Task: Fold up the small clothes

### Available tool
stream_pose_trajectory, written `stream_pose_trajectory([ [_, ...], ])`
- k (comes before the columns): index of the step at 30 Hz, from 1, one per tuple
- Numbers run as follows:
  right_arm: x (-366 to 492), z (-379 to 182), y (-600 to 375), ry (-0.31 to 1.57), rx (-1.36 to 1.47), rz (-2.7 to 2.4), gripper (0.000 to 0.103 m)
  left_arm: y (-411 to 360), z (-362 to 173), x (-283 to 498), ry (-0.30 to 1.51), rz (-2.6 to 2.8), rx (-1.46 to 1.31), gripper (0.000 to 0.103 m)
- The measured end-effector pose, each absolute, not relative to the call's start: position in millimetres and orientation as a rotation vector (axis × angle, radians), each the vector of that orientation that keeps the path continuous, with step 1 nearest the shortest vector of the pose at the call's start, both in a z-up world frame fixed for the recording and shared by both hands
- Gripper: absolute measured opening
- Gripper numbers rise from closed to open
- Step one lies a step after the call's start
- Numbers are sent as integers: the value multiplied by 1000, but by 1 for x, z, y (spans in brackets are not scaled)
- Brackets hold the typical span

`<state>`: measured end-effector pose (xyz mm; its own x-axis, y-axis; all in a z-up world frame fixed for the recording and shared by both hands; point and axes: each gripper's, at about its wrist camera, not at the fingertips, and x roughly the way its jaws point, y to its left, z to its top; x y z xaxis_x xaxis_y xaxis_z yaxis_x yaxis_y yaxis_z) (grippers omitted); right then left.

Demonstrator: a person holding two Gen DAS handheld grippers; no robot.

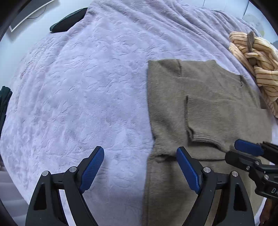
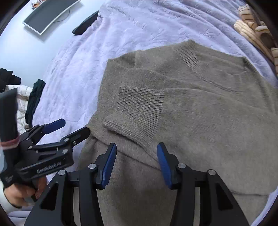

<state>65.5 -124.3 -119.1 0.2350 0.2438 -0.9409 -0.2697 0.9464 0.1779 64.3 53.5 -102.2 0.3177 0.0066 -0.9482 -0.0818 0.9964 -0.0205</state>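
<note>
**Bed surface and surroundings: one sweater laid out, both tongs empty**

Surface: a bed under a pale lilac textured blanket [image 1: 83,97], filling most of both views, rumpled toward the top.

Task item: your grey-brown knit sweater [image 2: 199,111] lies flat on the blanket, centre-right in the right wrist view, neckband toward the top, one ribbed sleeve cuff [image 2: 137,111] folded across the body.

Other cloth: a cream striped garment [image 1: 257,66], bunched at the right edge of the left wrist view, just beside the sweater. A dark garment [image 2: 34,99] and a white padded item [image 2: 22,104] at the left edge.

Room: a pale wall at upper left with a monitor [image 2: 50,15]; a dark flat object [image 2: 85,23] at the blanket's top edge.

Your left tongs [image 1: 140,166]: jaws wide apart, straddling the sweater's left edge, gripping nothing.

Your right tongs [image 2: 136,165]: jaws partly apart above the sweater near the cuff, nothing pinched.

Your left hand [image 2: 20,193] shows at lower left.
</note>
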Motion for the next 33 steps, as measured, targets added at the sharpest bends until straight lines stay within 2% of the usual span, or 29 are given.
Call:
stream_pose_trajectory([
  [5,41,-94,-190,1275,115,247,52,27,-91,81,1248,-84,-130,86],
  [14,0,-87,-369,1174,639,-158,52,-39,-94,121,1237,-202,-48,86],
  [17,5,-80,-389,1136,630,-187,43,-51,-111,130,1256,-168,19,86],
  [20,19,-89,-387,1174,543,-208,41,-52,-139,129,1313,-121,98,86],
  [24,15,-104,-387,1221,521,-227,39,-49,-135,118,1301,-136,109,86],
  [27,7,-98,-387,1214,543,-213,42,-48,-131,115,1308,-135,108,86],
  [29,5,-99,-385,1239,547,-212,49,-46,-128,113,1313,-127,101,86],
  [33,-12,-93,-385,1262,513,-200,54,-45,-119,107,1328,-105,84,86],
])
